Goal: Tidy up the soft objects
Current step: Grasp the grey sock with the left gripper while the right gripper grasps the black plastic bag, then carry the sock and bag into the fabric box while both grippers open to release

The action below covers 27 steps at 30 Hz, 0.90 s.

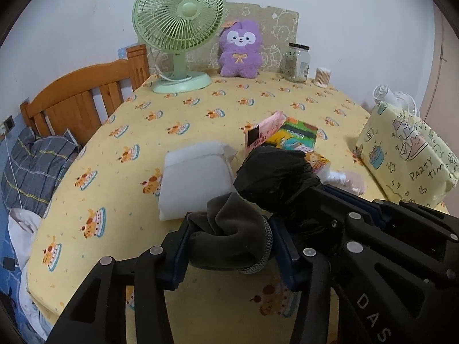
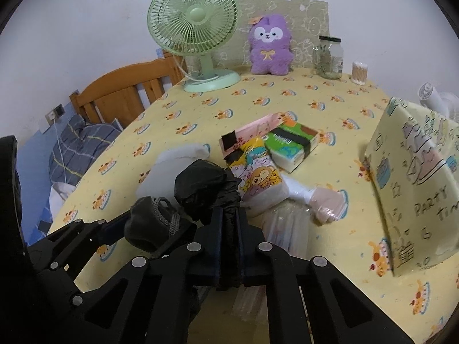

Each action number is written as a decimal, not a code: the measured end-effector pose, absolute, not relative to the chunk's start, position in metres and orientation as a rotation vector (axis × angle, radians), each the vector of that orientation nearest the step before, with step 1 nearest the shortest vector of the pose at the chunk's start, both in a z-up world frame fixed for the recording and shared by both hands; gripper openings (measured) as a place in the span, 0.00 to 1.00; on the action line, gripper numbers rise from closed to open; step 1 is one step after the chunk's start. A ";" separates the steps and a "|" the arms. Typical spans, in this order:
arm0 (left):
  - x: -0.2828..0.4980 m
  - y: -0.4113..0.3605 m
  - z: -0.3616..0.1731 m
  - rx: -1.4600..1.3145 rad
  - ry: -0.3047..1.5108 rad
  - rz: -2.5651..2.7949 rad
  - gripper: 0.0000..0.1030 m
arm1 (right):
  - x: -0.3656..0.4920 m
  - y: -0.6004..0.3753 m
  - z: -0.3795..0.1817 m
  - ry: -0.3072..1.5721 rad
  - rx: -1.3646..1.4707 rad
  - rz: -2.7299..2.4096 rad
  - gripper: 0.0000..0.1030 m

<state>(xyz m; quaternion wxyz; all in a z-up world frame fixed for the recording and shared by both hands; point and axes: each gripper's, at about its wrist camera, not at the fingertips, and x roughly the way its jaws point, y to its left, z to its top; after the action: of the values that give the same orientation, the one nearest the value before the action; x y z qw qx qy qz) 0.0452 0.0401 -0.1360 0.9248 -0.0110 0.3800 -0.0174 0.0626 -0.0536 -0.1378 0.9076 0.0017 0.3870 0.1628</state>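
My left gripper [image 1: 231,229] is shut on a dark grey cloth bundle [image 1: 229,226] with a knitted cord, low over the yellow tablecloth [image 1: 178,114]. Beside it, my right gripper [image 2: 228,215] is shut on a crumpled black plastic bag [image 2: 203,189], which bulges past its fingertips. The grey bundle [image 2: 143,226] and the black bag [image 1: 275,175] touch each other. A white soft pack [image 1: 195,180] lies just behind them. A purple plush toy [image 2: 269,46] sits upright at the back of the table.
Tissue packs [image 2: 289,143] and a cartoon pack [image 2: 261,180] lie mid-table, with a clear wrapped bundle [image 2: 327,203] in front. A yellow printed bag [image 2: 413,183] stands on the right. A green fan [image 2: 195,28], a glass jar [image 2: 328,57] and a swab tub [image 2: 359,73] line the back; a wooden headboard [image 2: 123,94] is at the left.
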 end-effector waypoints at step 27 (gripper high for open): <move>0.052 0.003 -0.066 0.033 0.650 -0.045 0.48 | 0.059 -0.091 -0.064 0.652 -0.019 0.238 0.11</move>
<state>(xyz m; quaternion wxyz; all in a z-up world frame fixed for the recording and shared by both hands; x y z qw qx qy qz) 0.0524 0.0031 -0.0656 0.9473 0.0164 0.3192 -0.0222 0.0591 -0.0910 -0.0637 0.9403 -0.0095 0.3194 0.1168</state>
